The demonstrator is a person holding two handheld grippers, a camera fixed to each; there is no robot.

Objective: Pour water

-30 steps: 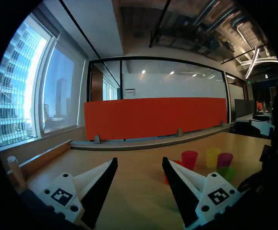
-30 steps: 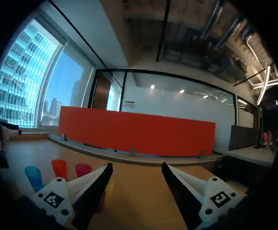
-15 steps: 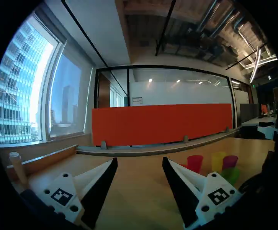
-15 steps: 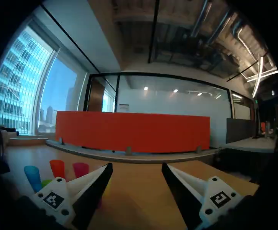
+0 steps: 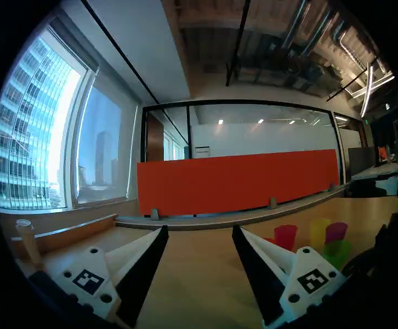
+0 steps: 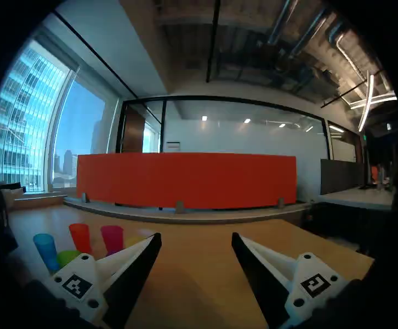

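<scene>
The left gripper [image 5: 199,244] and the right gripper [image 6: 196,247] both have their fingers spread, gripping nothing. Since a second ago the left gripper view has tipped upward. The red cup [image 5: 285,236], yellow cup [image 5: 319,232] and green cup [image 5: 337,252] on the worktop [image 5: 199,296] now sit lower, at 4 o'clock. The right gripper view has levelled out, with the blue cup [image 6: 46,249] at 8 o'clock.

Yellow cup [image 6: 135,239] mostly hidden by R gripper [image 6: 195,236] finger, red cup [image 5: 285,234] btm hidden by L gripper [image 5: 199,228] finger
</scene>
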